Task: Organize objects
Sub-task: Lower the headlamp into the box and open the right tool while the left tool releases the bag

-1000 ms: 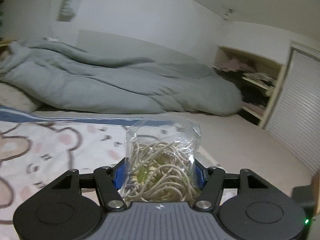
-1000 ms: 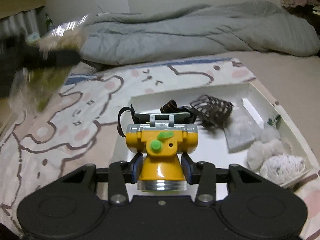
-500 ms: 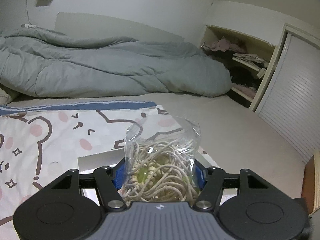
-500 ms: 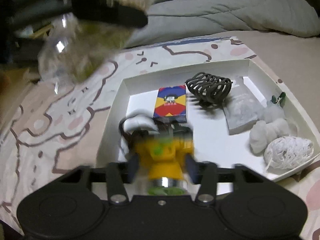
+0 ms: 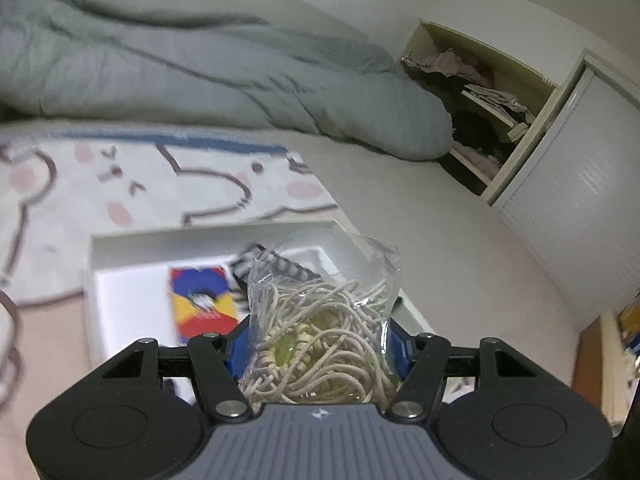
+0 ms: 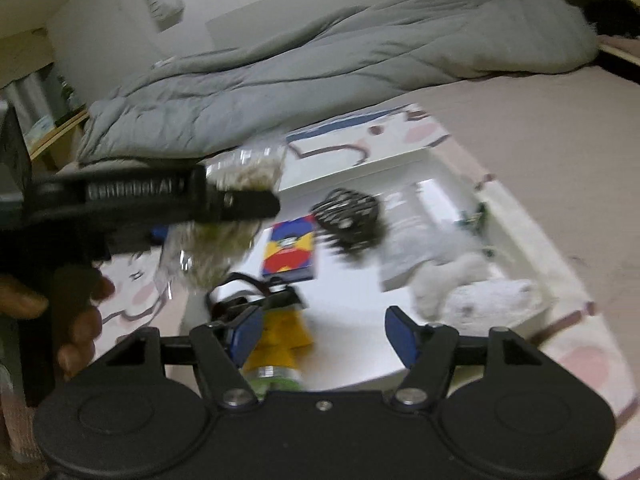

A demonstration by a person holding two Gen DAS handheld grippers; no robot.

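The left hand-held gripper pinches the bag of cord; lower it gently into the white tray (beside the card box), while the right hand-held gripper stands spread.

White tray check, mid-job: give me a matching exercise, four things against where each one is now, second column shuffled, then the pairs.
Things:
1. bag of cord
2. yellow headlamp
3. colourful card box
4. white yarn ball

Places:
A. flat in the middle of the white tray
B. clamped in the left gripper
C. tray's near right corner
D. at the tray's near edge, by the open right gripper

Pairs: 1-B, 2-D, 3-A, 4-C
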